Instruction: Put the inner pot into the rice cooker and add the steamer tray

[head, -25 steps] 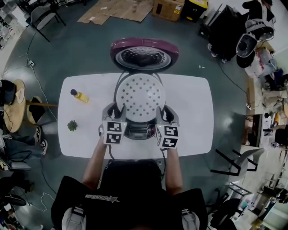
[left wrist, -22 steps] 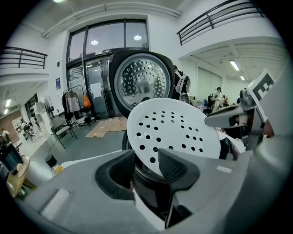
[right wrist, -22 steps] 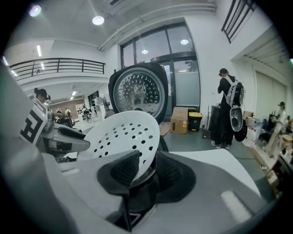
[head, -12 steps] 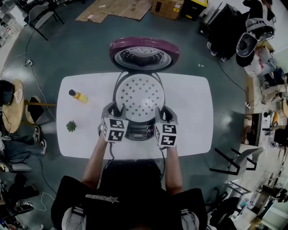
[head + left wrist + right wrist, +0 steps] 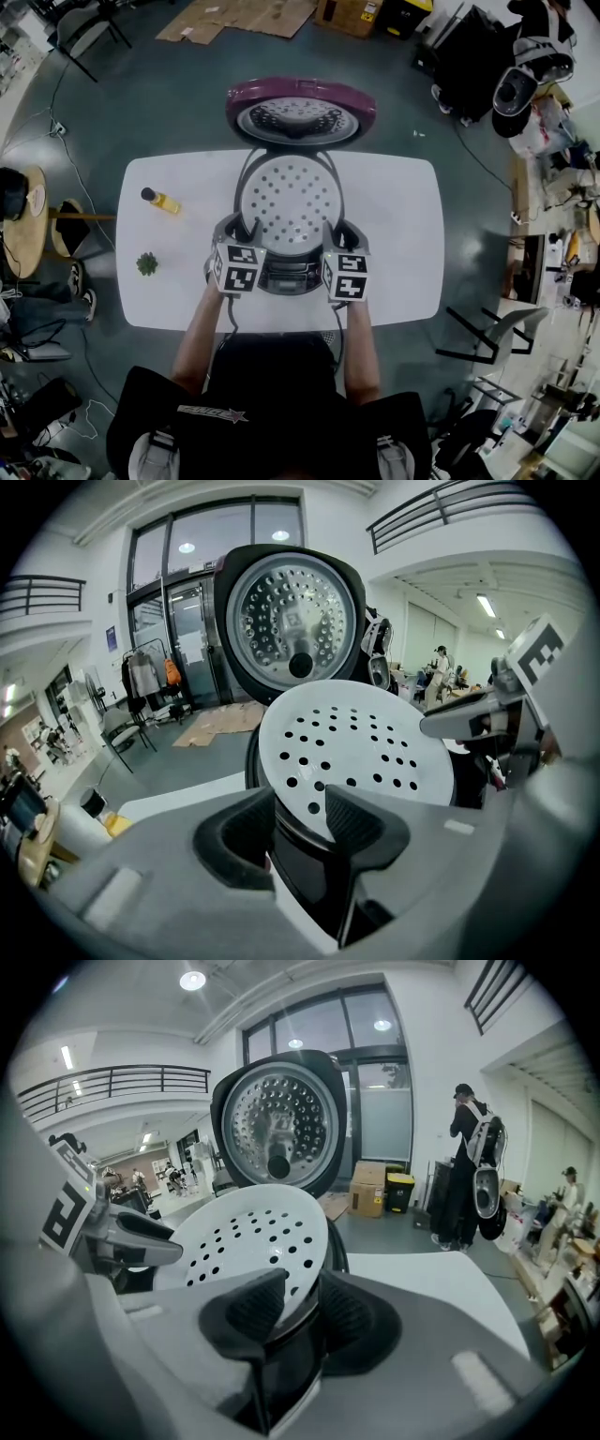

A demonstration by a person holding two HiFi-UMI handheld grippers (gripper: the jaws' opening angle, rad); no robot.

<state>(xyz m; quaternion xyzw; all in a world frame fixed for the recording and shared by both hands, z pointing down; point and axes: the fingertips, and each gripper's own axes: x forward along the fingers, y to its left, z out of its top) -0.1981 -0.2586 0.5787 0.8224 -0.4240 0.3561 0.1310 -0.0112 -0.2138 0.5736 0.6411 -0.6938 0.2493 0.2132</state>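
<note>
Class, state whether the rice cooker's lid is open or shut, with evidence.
Open. The lid stands tipped back behind the steamer tray, its perforated inner face showing.

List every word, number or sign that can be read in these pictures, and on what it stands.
None can be read.
Shirt print: blurred.
Rice cooker panel: too small.
Lid label: blurred.
Cardboard box label: too small.
Marker cube: patterns only, no words.

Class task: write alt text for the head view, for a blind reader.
From above, the left gripper and right gripper have fingers around the near rim of a perforated tray over an open cooker on a white table. A bottle and a plant stand to the left.
</note>
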